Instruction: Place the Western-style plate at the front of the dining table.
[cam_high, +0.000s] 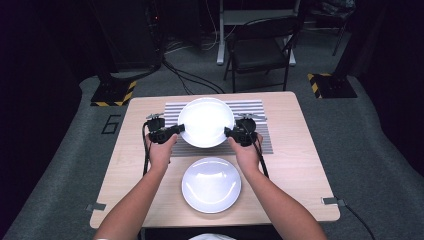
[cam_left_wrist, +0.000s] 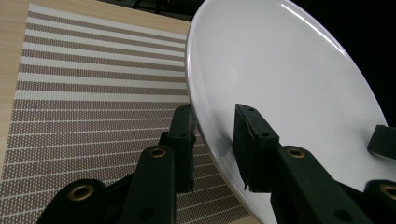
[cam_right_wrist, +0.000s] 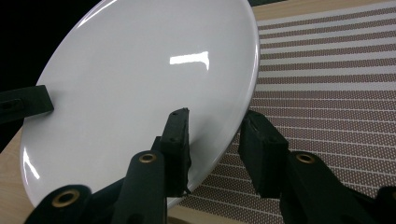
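Note:
A white plate (cam_high: 205, 121) hangs above the striped placemat (cam_high: 250, 107), held by its two opposite rims. My left gripper (cam_high: 181, 129) is shut on its left rim and my right gripper (cam_high: 227, 131) on its right rim. In the left gripper view, the left gripper (cam_left_wrist: 214, 116) has one jaw under the plate (cam_left_wrist: 280, 70) and one on top, and the right gripper's jaw tip (cam_left_wrist: 384, 140) shows at the far rim. The right gripper view shows the right gripper (cam_right_wrist: 217, 119) straddling the tilted plate (cam_right_wrist: 140, 79) the same way. A second white plate (cam_high: 211, 184) lies flat near the table's front edge.
The placemat (cam_left_wrist: 93, 93) covers the far middle of the wooden table (cam_high: 300, 165). Bare wood lies to the left and right of both plates. Behind the table stand a black folding chair (cam_high: 260, 47) and two floor bases with yellow-black stripes (cam_high: 114, 93).

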